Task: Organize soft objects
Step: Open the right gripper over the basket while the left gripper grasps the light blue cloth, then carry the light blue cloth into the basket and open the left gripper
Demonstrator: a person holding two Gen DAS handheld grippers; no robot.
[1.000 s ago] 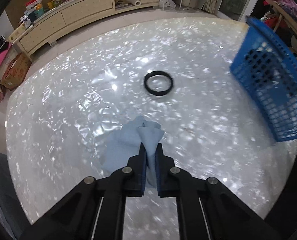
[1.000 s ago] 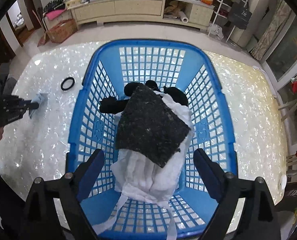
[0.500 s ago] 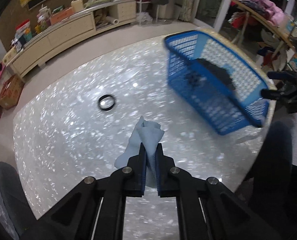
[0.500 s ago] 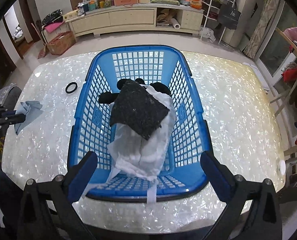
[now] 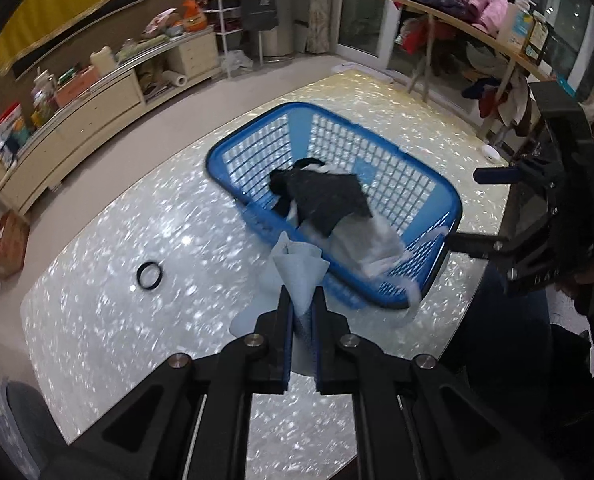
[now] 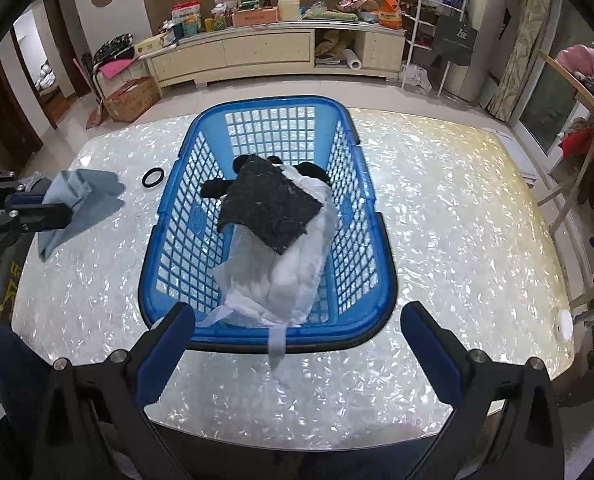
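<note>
My left gripper [image 5: 301, 300] is shut on a light blue cloth [image 5: 297, 268] and holds it above the table, just left of the blue basket [image 5: 441, 188]. The cloth also shows in the right wrist view [image 6: 81, 200], hanging from the left gripper [image 6: 49, 206]. The basket [image 6: 177, 184] holds a black cloth [image 6: 273, 208] on a white cloth [image 6: 289, 272], with a black soft toy [image 6: 213, 189] under them. My right gripper [image 6: 297, 340] is open and empty, at the basket's near rim.
A black ring [image 5: 149, 275] lies on the shiny pearl-white table [image 5: 137, 320], left of the basket; it also shows in the right wrist view [image 6: 153, 177]. A long cabinet [image 6: 257, 52] stands beyond the table. A clothes rack [image 5: 457, 16] is at the right.
My left gripper has lifted the light blue cloth off the table and swung right toward the basket. My right gripper has pulled back from above the basket to its near rim.
</note>
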